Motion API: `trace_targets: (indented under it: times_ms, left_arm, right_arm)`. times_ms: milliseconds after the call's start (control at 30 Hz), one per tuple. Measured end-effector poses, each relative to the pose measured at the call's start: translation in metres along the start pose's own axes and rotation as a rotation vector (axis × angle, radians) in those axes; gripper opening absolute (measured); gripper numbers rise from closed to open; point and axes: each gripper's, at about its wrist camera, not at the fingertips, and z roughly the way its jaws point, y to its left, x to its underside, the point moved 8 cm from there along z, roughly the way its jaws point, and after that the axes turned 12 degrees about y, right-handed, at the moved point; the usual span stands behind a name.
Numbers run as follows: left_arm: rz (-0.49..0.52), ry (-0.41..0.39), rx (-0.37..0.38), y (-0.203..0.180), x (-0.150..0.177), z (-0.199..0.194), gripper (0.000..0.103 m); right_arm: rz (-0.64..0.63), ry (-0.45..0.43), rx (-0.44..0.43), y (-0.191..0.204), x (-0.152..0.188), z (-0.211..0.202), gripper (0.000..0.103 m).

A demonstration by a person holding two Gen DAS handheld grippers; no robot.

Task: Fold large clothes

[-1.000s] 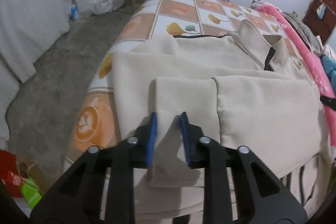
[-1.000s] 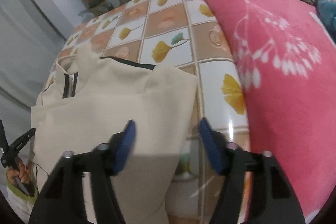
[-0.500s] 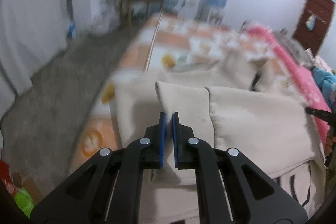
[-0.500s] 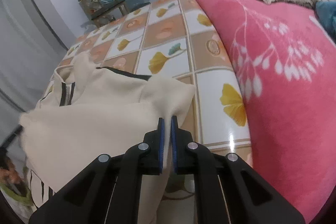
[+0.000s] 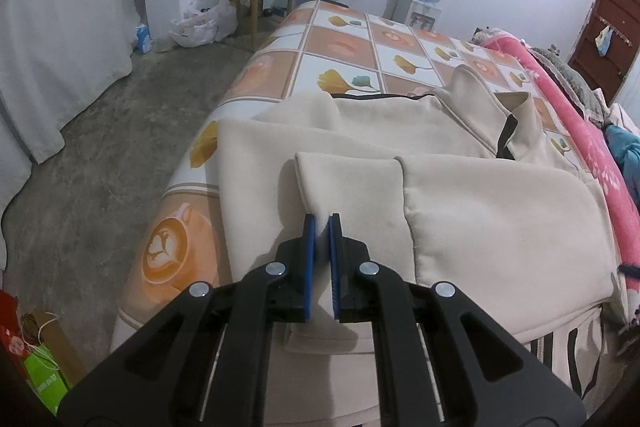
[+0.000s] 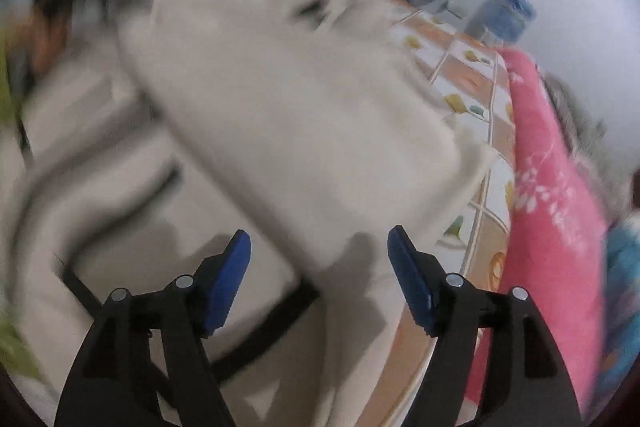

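Left tool (image 5: 322, 223): blue pads nearly together, pinching a fold of the cream sleeve cuff (image 5: 348, 183), cloth visible between them. So it is gripping the cuff end of the cream jacket (image 5: 500, 223).

Right tool (image 6: 319, 255): pads wide apart, nothing between them. That view is heavily motion-blurred; cream cloth fills the space ahead of the pads, but we cannot tell if it touches them.

Jacket lies spread over the near end of the bed with the checked leaf-print cover (image 5: 340, 47), hem side hanging off the near edge, collar with dark zip trim (image 5: 508, 135) toward the far side. Sleeves lie folded across the body panel. Pink blanket (image 5: 592, 147) runs just beside the jacket on the right.

Handling, as we judge it: thick, soft fleece-like cloth, limp, no stiffness, moderately heavy for a garment. It will sag and drag when lifted by one point, and layers may slide over each other on the slick bed cover. Not fragile. Best holds: cuff, hem corners, shoulder seams, where the doubled cloth gives the pads more to bite. Avoid pinching a single flat layer mid-panel, since it bunches and slips.
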Motion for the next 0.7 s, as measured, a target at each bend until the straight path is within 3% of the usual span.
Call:
trace_targets:
  times_ms: [67, 133, 300, 433, 633, 700]
  left_arm:
    - [0.000, -0.005, 0.004, -0.001, 0.000, -0.001, 0.006]
    - [0.011, -0.020, 0.024, -0.003, 0.000, -0.013, 0.006]
    - [0.034, -0.008, 0.049, -0.008, 0.009, -0.024, 0.006]
    - [0.034, -0.006, 0.062, -0.010, 0.018, -0.028, 0.006]
    - [0.048, 0.024, 0.010, -0.007, 0.027, -0.005, 0.006]
    - [0.051, 0.013, 0.004, -0.006, 0.028, -0.004, 0.006]
  right_arm:
    - [-0.037, -0.040, 0.113, 0.000, 0.002, -0.003, 0.071]
    - [0.012, -0.014, 0.215, -0.017, 0.002, -0.003, 0.057]
    - [0.038, 0.009, 0.244, -0.030, 0.008, -0.003, 0.019]
    - [0.065, -0.020, 0.289, -0.034, 0.005, -0.016, 0.015]
    - [0.111, 0.012, 0.191, -0.033, 0.008, 0.004, 0.016]
    - [0.106, 0.016, 0.185, -0.029, 0.010, 0.007, 0.020]
